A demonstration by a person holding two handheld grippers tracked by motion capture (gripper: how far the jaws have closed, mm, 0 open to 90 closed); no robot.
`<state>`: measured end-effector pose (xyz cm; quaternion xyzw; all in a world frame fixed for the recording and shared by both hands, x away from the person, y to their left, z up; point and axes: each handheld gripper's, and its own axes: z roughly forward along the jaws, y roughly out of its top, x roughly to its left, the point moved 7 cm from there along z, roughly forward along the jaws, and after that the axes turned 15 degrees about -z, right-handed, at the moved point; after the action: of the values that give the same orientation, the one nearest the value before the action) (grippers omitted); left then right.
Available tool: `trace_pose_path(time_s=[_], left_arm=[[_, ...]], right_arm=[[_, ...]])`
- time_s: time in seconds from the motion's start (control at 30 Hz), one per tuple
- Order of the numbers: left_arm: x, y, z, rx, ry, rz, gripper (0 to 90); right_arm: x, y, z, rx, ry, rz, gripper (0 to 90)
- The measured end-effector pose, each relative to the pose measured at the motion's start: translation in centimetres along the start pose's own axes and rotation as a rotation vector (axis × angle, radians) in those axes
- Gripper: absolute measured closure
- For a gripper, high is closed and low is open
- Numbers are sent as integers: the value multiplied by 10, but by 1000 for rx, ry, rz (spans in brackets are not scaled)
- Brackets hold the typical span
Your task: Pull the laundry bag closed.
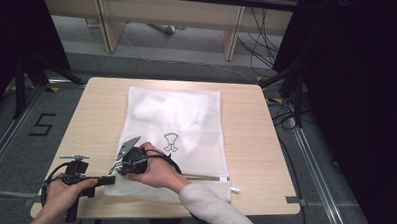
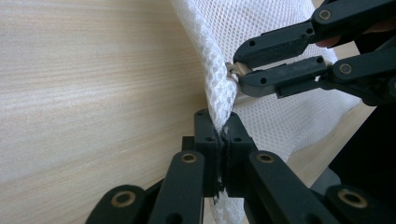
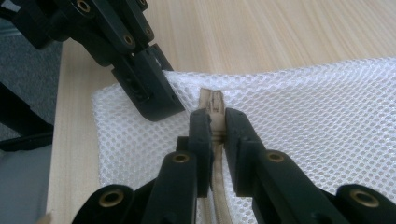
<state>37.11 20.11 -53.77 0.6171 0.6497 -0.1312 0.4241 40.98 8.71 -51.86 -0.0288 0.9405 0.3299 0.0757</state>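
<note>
While left gripper (image 2: 223, 135) pinches mesh bag (image 2: 275, 121) edge

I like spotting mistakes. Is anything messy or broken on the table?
Nothing stands out. The white mesh laundry bag lies flat on the light wooden table. The left hand-held gripper pinches its corner, and the right hand-held gripper holds the beige zipper pull.

Mesh bag (image 1: 176, 118) flat on the table (image 1: 247, 140), its zipper (image 3: 212, 105) along the near edge, a garment (image 1: 166, 110) inside.
</note>
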Motion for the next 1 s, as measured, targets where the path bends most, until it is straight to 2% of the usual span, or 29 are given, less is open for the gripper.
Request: trace_pose_path(time_s=[0.03,0.1,0.37,0.43,0.57,0.63,0.67,0.8,1.0], left_arm=[[0,1,0,-10,4,1,865],[1,0,0,-7,5,-2,865],[0,0,0,-7,-1,-6,865],[1,1,-1,-5,-3,-9,865],[1,1,-1,-10,-3,-9,865],[1,0,-1,7,-7,-2,864],[1,0,0,-2,0,-6,865],[0,1,-1,-7,-16,-14,864],[-2,-2,1,15,-20,-1,864]], right_arm=[[0,-1,-1,3,-3,16,826],[1,-3,-1,10,6,3,826],[4,-7,-1,24,20,25,826],[3,-10,0,48,15,10,826],[4,-12,-1,43,17,14,826],[5,-13,-1,43,18,11,826],[6,-14,-2,45,21,14,827],[6,-18,-2,58,24,7,827],[9,-22,-3,53,34,31,827]])
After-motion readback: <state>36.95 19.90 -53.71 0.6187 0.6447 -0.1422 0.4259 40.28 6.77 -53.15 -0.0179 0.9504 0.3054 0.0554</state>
